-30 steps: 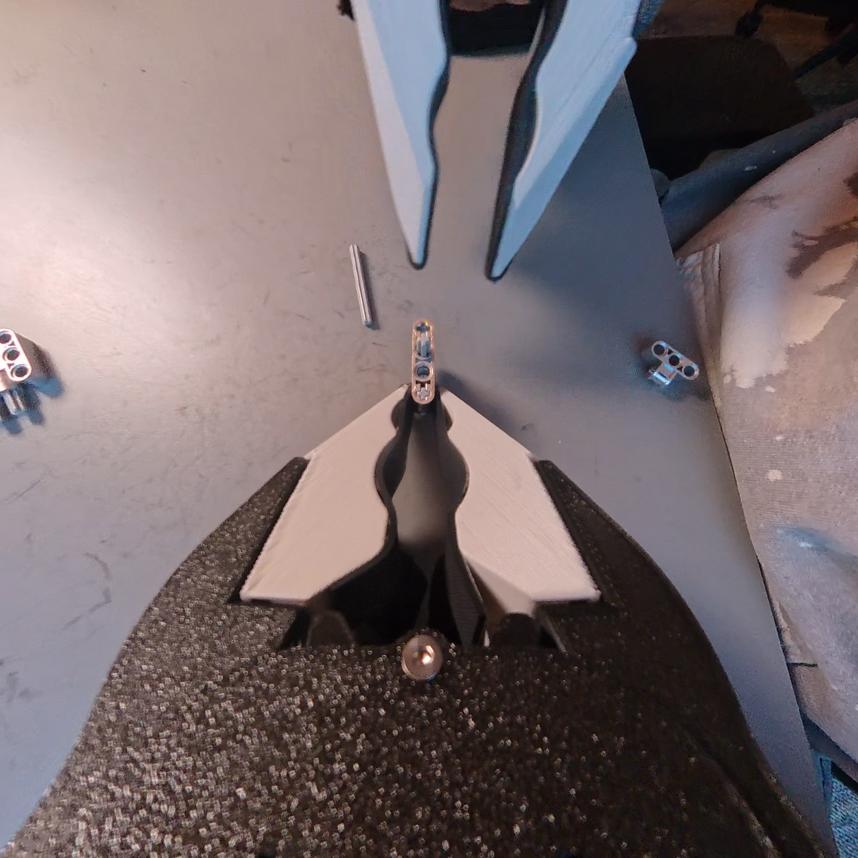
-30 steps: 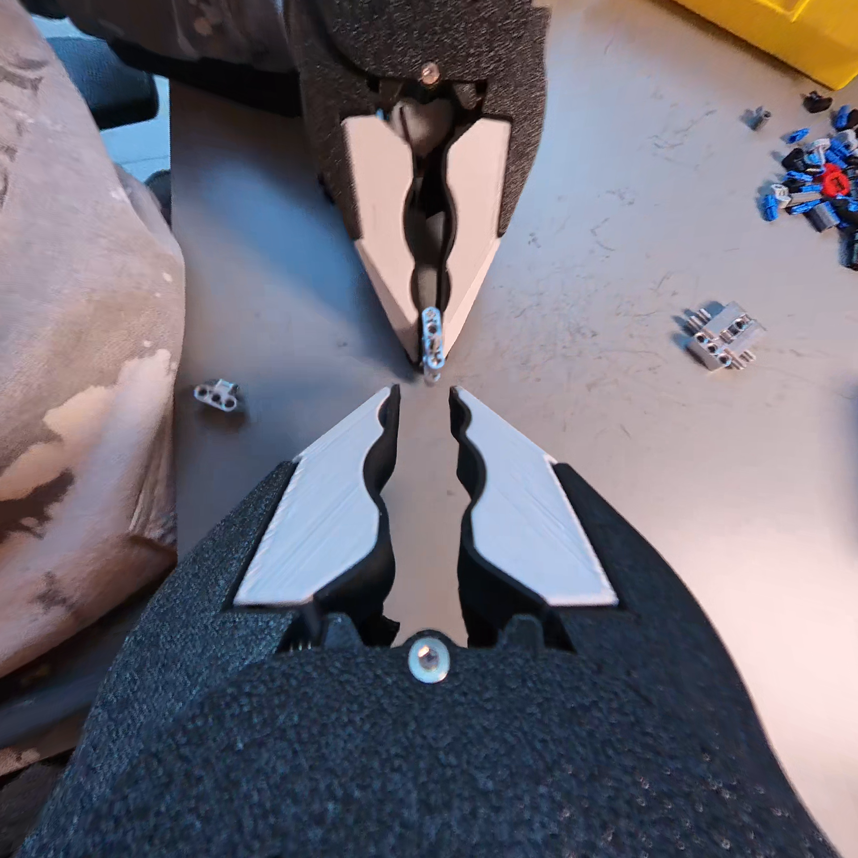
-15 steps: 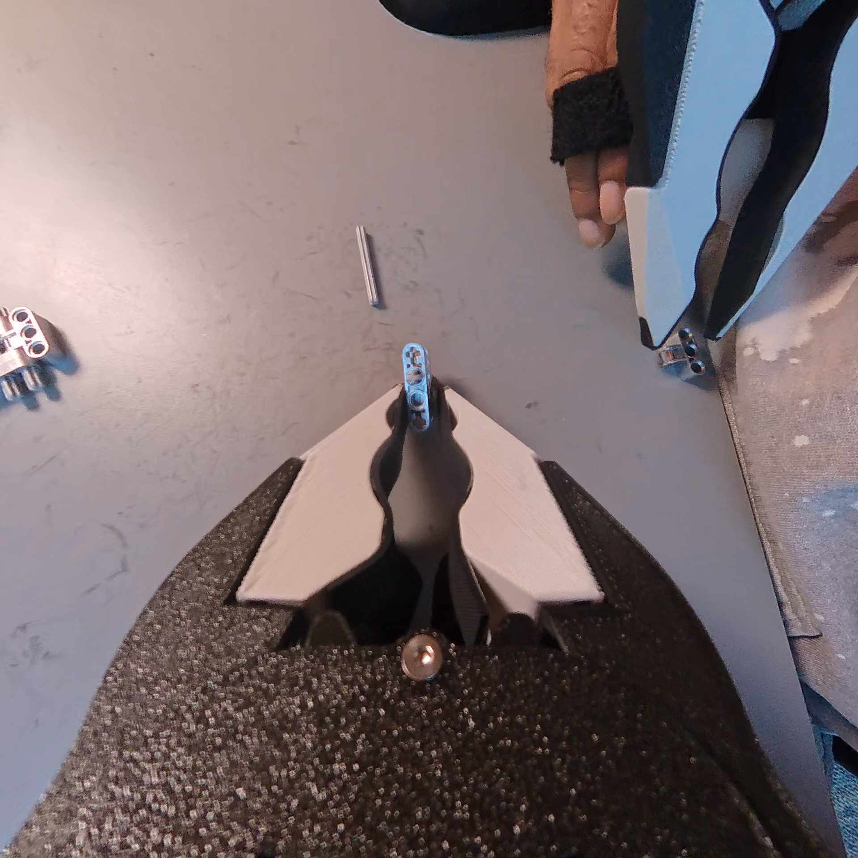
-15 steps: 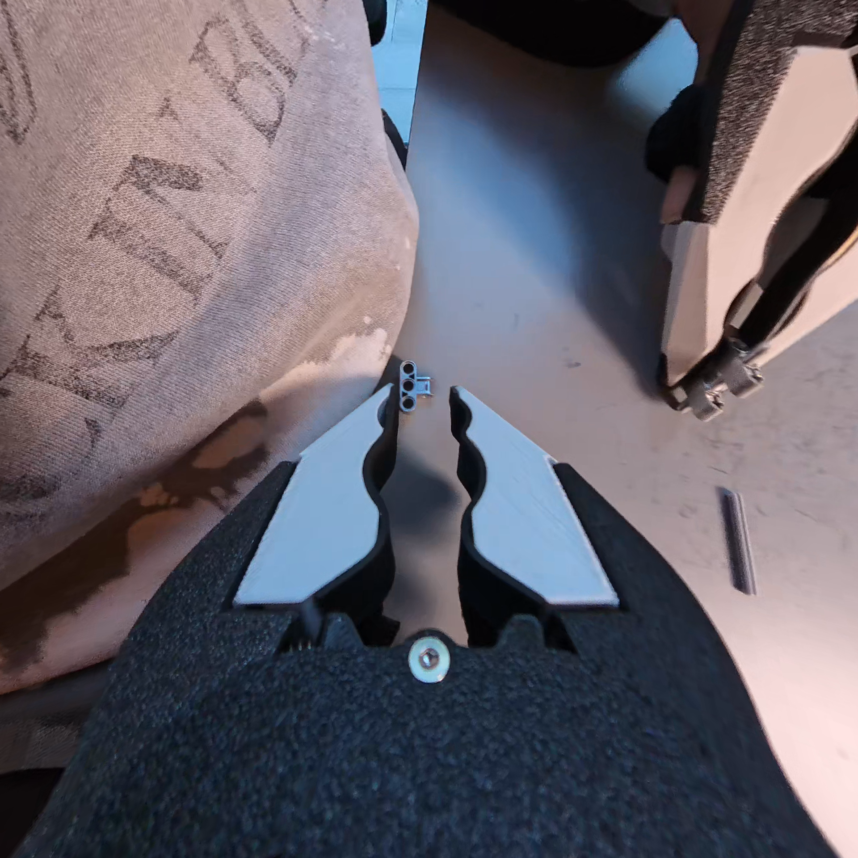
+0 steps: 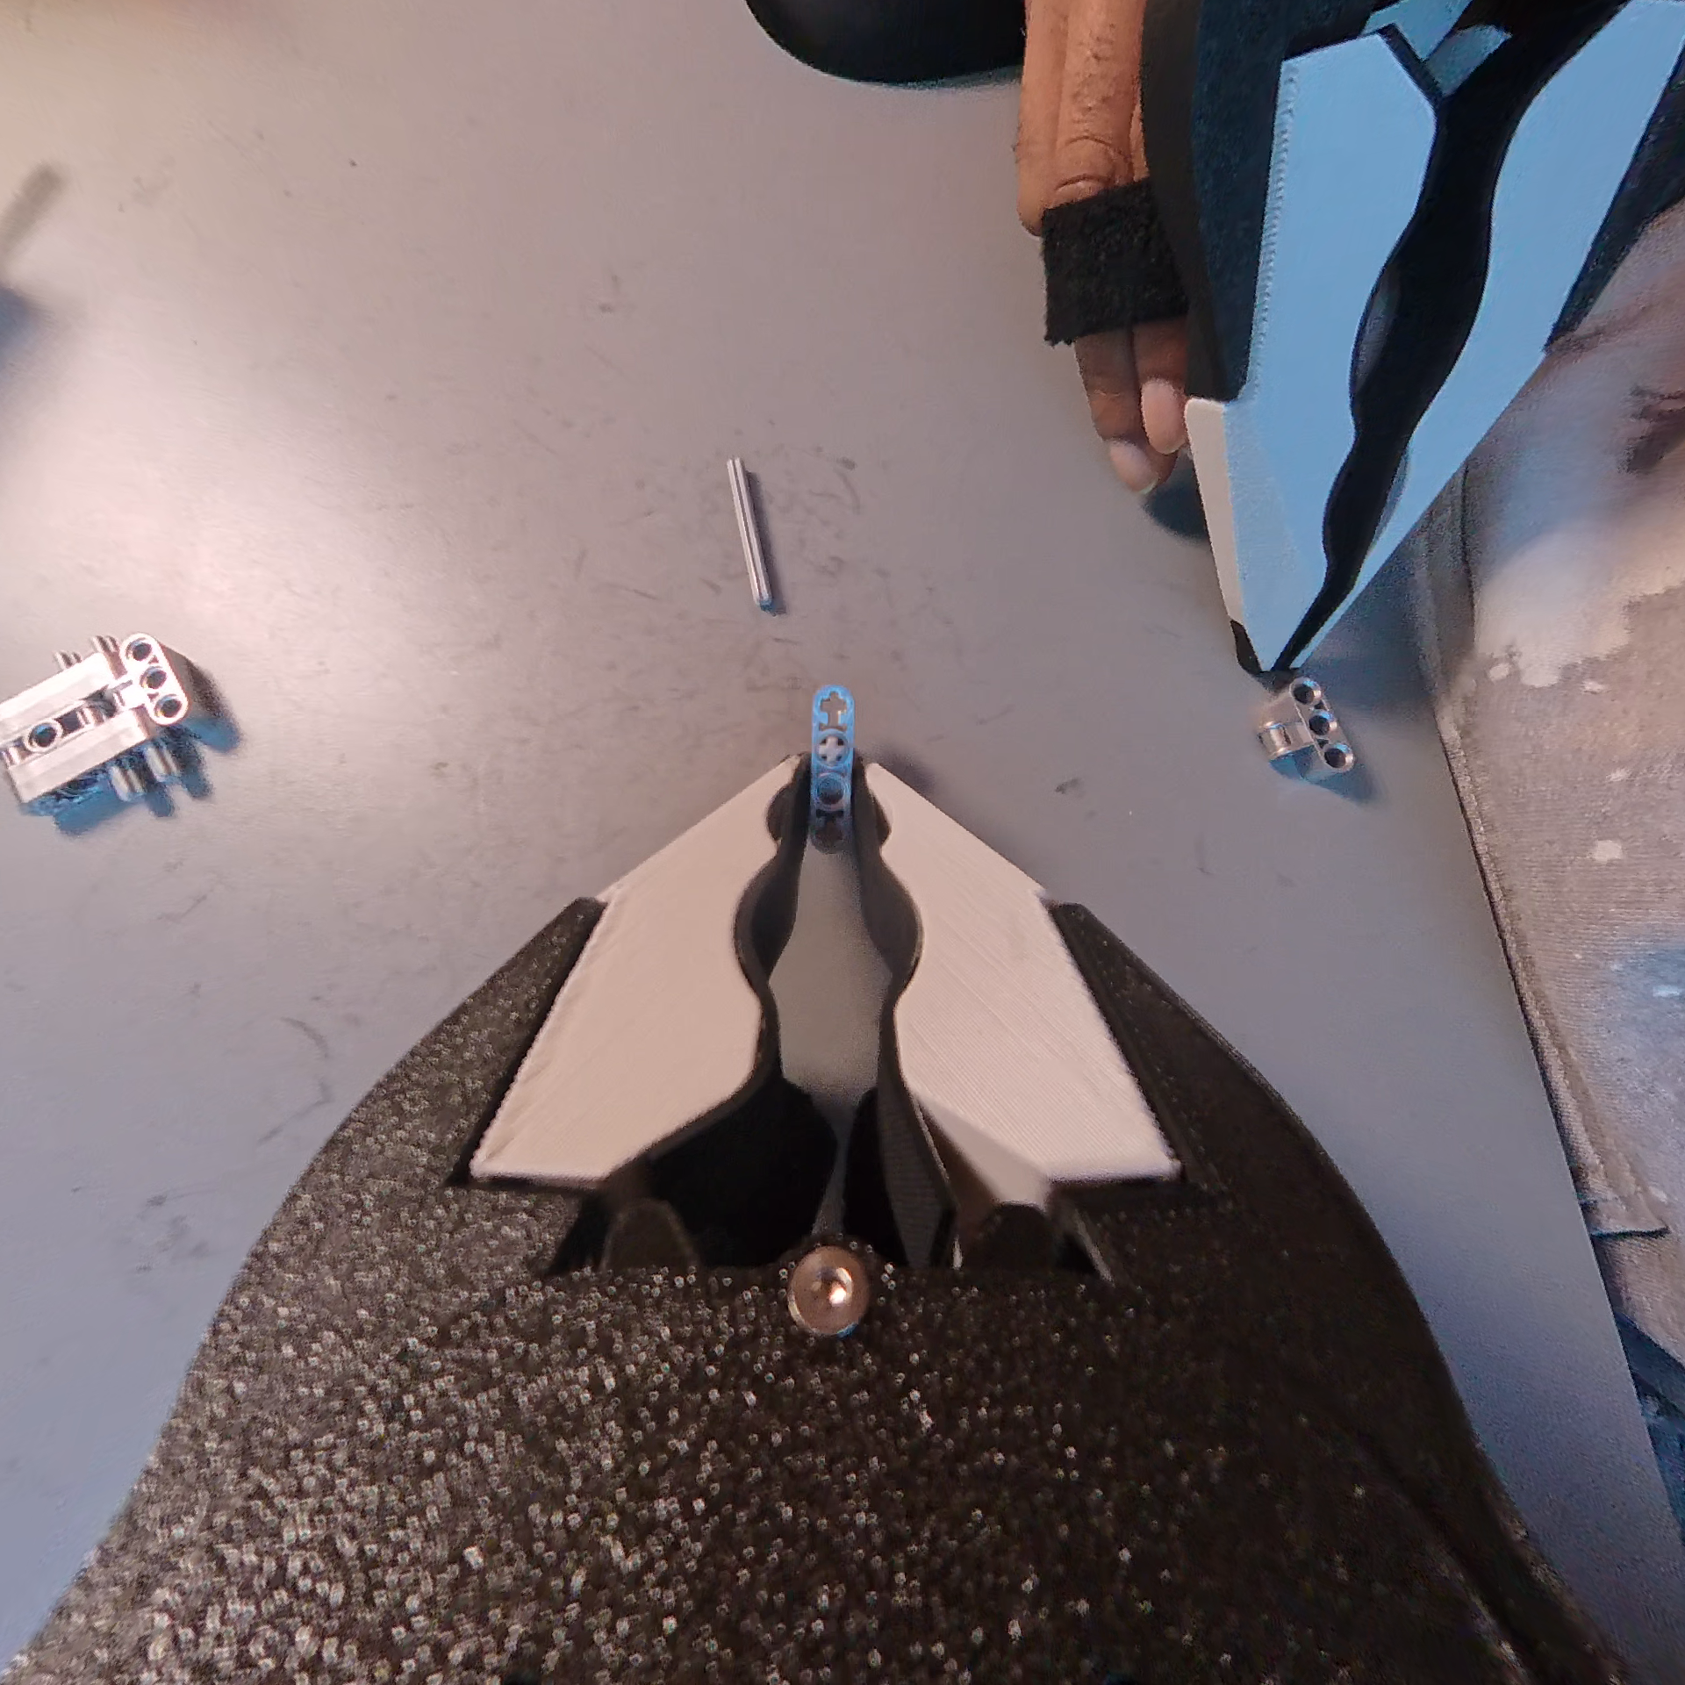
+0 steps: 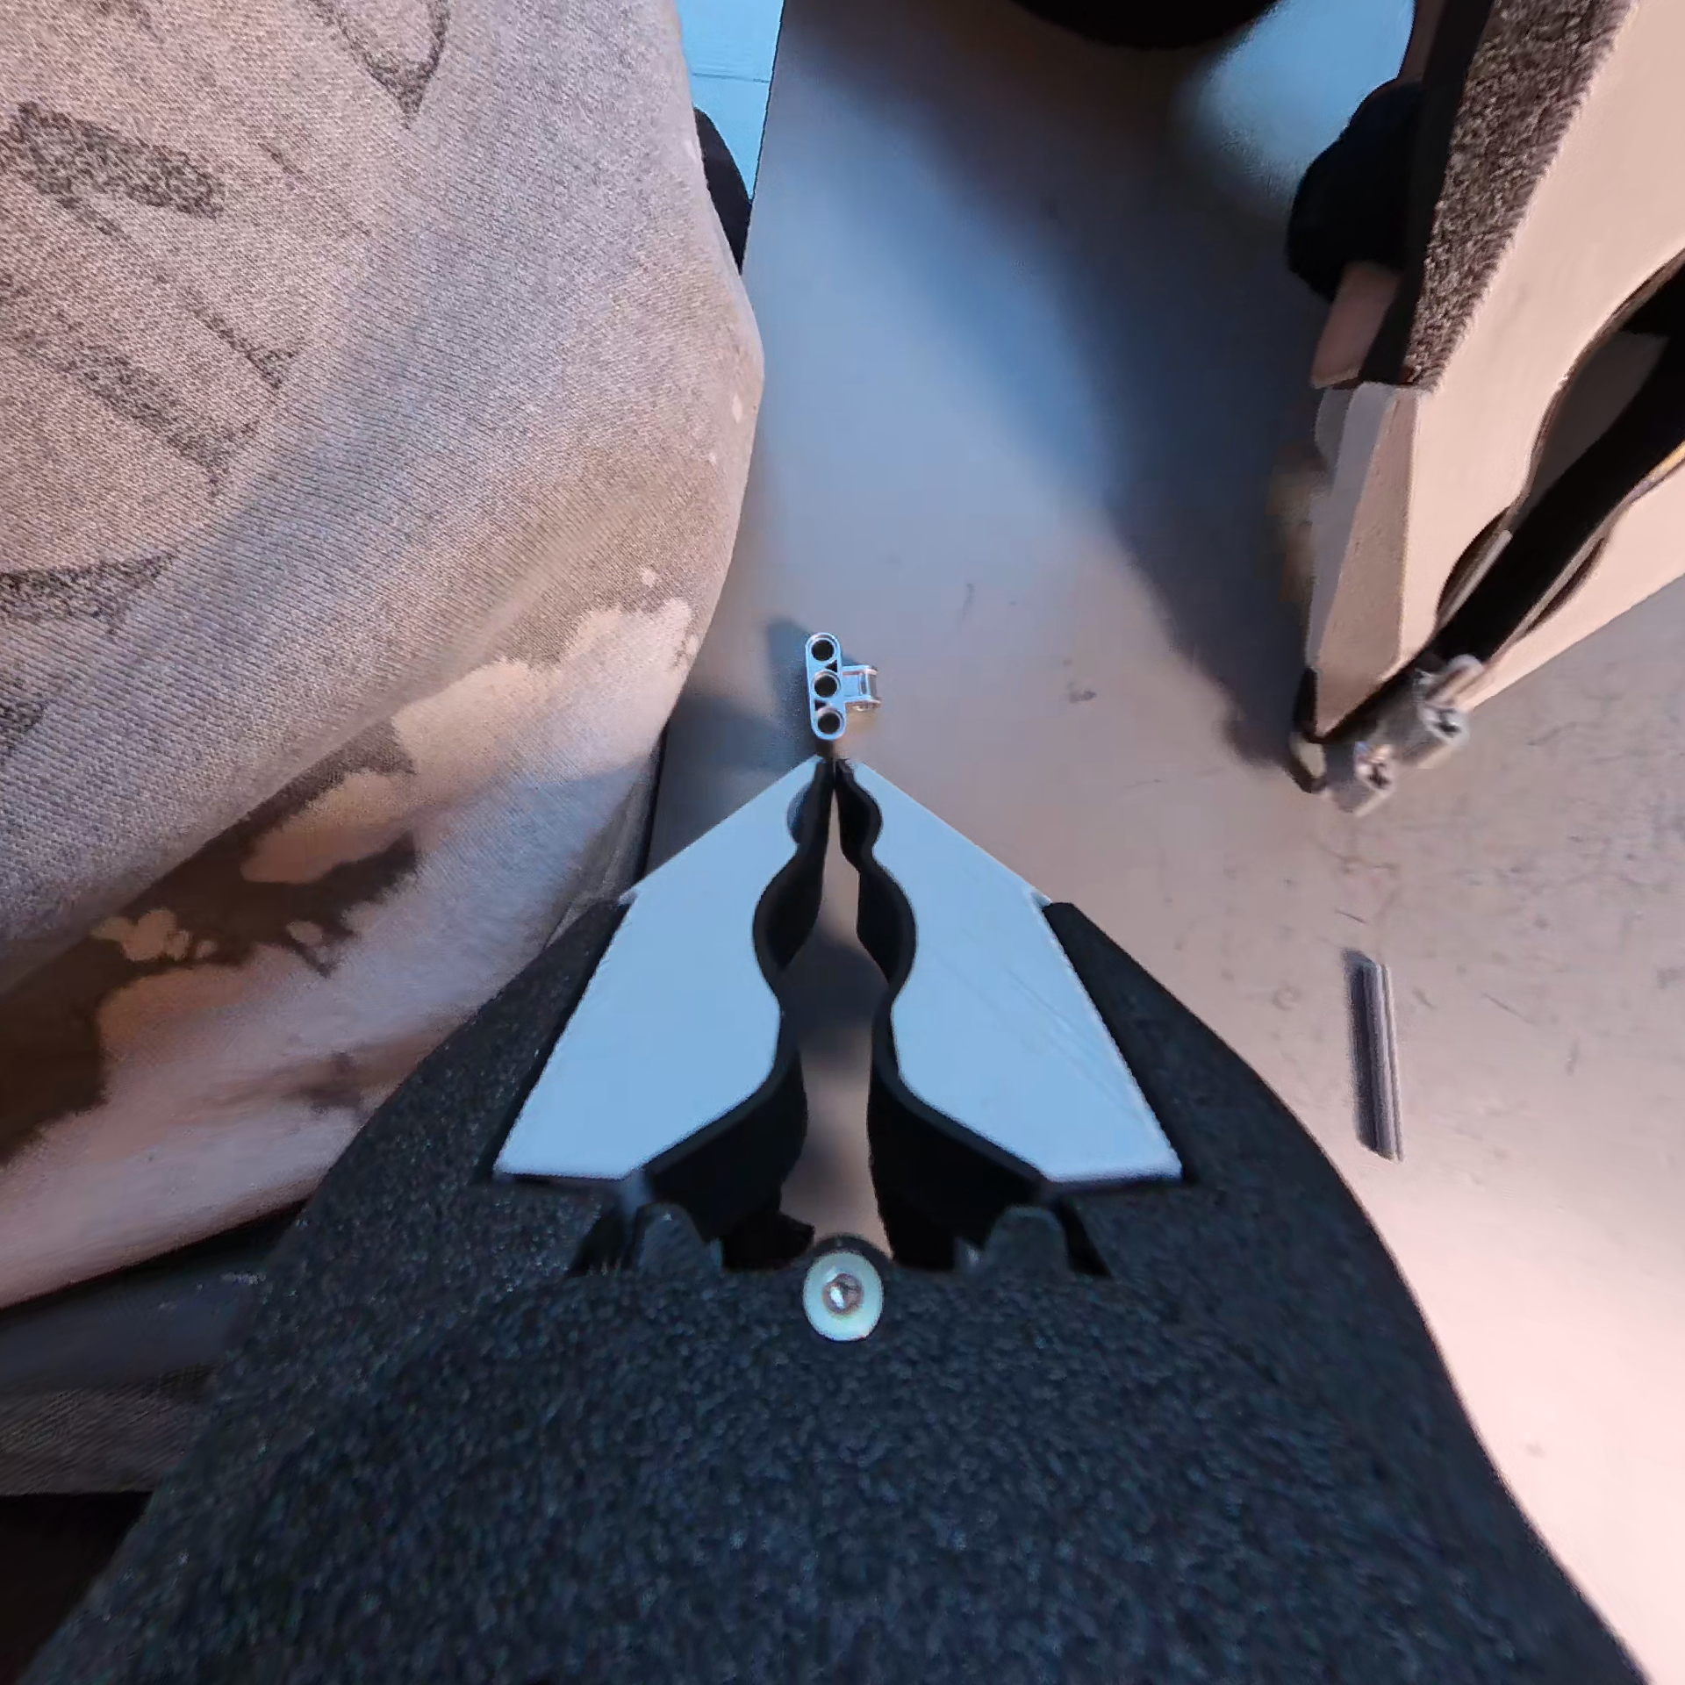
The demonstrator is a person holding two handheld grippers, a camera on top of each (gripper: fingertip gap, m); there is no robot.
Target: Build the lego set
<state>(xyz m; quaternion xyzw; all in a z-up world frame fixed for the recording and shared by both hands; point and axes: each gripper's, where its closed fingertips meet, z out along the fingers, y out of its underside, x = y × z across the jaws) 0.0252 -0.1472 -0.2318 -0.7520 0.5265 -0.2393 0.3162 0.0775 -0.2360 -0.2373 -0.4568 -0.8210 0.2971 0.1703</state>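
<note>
Two closed grippers. Left wrist view: left gripper (image 5: 832,775) clamps a thin beam (image 5: 833,757) upright over the grey table (image 5: 410,365); axle (image 5: 753,533) just ahead, grey assembly (image 5: 96,716) far left, connector (image 5: 1306,729) right, at the right gripper (image 5: 1263,661) tips. Right wrist view: right gripper (image 6: 834,766) tips pinched together, connector (image 6: 834,686) just beyond; gripped or not, cannot tell. Printed fabric (image 6: 319,456) crowds the left.

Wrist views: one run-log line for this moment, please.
left gripper: shut on thin grey holed beam | right gripper: shut, tips at grey three-hole connector
</note>
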